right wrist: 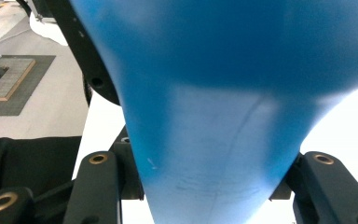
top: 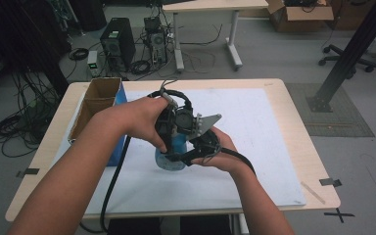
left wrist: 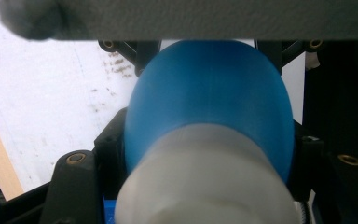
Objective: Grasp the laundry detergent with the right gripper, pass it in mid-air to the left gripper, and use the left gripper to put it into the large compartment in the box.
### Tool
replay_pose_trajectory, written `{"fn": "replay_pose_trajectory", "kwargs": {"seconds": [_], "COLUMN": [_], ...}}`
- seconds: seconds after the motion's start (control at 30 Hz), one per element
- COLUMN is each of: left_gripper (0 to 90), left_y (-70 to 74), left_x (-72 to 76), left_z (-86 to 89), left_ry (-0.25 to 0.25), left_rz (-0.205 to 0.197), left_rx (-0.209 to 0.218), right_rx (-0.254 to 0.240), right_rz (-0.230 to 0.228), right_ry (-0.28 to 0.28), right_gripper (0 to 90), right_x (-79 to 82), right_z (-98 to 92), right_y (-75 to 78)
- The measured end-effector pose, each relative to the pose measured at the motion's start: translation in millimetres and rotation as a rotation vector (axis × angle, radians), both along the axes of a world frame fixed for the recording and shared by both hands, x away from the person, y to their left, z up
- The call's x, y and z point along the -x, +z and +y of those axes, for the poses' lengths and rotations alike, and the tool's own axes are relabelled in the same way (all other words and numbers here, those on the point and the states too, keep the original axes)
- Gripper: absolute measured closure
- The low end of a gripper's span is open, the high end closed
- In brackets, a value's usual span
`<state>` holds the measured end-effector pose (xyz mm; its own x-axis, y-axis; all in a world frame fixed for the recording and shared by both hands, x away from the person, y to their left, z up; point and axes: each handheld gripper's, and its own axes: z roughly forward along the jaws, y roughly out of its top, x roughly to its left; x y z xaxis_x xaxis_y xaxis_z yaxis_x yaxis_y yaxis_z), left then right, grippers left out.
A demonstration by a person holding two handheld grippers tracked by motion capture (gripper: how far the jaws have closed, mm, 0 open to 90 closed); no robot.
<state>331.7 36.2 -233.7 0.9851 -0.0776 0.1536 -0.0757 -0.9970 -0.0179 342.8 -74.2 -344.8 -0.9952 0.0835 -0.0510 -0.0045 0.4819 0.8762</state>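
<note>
Both claws grasp the blue bottle (top: pixel 174 152) above the white surface (top: pixel 254 147): left claw (left wrist: pixel 205 140) at its top, right claw (right wrist: pixel 205 186) lower.

We count one blue bottle (top: pixel 172 154) and two grippers (top: pixel 169 128) (top: pixel 203 142). One cardboard box (top: pixel 95 105) sits at the table's (top: pixel 293 161) left edge.

Beyond my bench (top: pixel 293 147), the grey floor (top: pixel 274 58) holds a second table (top: pixel 210 6), computer towers (top: pixel 117 41) far left, and an office chair (top: pixel 345 58) far right.
</note>
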Motion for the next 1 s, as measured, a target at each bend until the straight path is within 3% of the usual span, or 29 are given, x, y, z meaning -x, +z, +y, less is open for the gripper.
{"fn": "replay_pose_trajectory", "kwargs": {"seconds": [0.2, 0.33, 0.37, 0.4, 0.43, 0.47, 0.53, 0.67, 0.8, 0.83, 0.9, 0.93, 1.0], "left_gripper": [37.0, 37.8, 37.9, 38.0, 38.0, 38.1, 38.1, 38.3, 38.3, 38.3, 38.3, 38.3, 38.3], "left_y": [1.9, 3.1, 3.6, 3.9, 4.7, 5.4, 5.9, 5.6, 4.1, 4.0, 3.6, 4.0, 4.0], "left_x": [-0.8, -0.2, 0.1, 1.1, 1.4, 2.1, 2.1, 2.5, 1.5, 1.1, 1.1, 1.1, 1.0], "left_z": [0.0, -0.5, -0.8, -0.9, -1.3, -1.2, -1.0, -1.3, -2.3, -2.3, -2.1, -2.1, -1.9], "left_ry": [0.006, 0.042, 0.038, 0.044, 0.040, 0.042, 0.035, 0.035, 0.040, 0.039, 0.037, 0.036, 0.031], "left_rz": [0.015, 0.023, 0.017, 0.017, 0.013, 0.013, 0.009, 0.016, 0.026, 0.029, 0.024, 0.026, 0.026], "left_rx": [-0.004, -0.019, -0.026, -0.026, -0.030, -0.031, -0.031, -0.043, -0.059, -0.062, -0.061, -0.065, -0.059], "right_rx": [0.000, 0.001, -0.009, -0.006, 0.008, 0.007, -0.008, -0.005, -0.013, -0.031, -0.039, -0.035, -0.057], "right_rz": [-0.010, -0.014, 0.018, 0.009, -0.042, -0.045, -0.014, -0.027, -0.018, 0.004, -0.003, -0.032, -0.021], "right_ry": [0.000, 0.002, 0.002, 0.003, 0.007, 0.009, 0.011, 0.016, 0.020, 0.025, 0.017, 0.011, 0.005], "right_gripper": [46.0, 46.1, 46.1, 46.1, 46.1, 46.1, 46.0, 45.9, 45.0, 44.8, 44.2, 44.1, 38.6], "right_x": [1.5, 2.1, 4.8, 4.5, 1.0, 1.0, 3.1, 2.7, 3.1, 4.6, 4.0, 2.1, 2.1], "right_z": [0.7, 2.0, 3.2, 3.4, 2.9, 2.9, 3.2, 3.7, 4.6, 5.2, 4.8, 4.0, 3.0], "right_y": [0.4, 1.3, 2.3, 2.6, 2.6, 2.9, 3.7, 3.4, 0.7, -0.1, -1.9, -3.0, -4.5]}}
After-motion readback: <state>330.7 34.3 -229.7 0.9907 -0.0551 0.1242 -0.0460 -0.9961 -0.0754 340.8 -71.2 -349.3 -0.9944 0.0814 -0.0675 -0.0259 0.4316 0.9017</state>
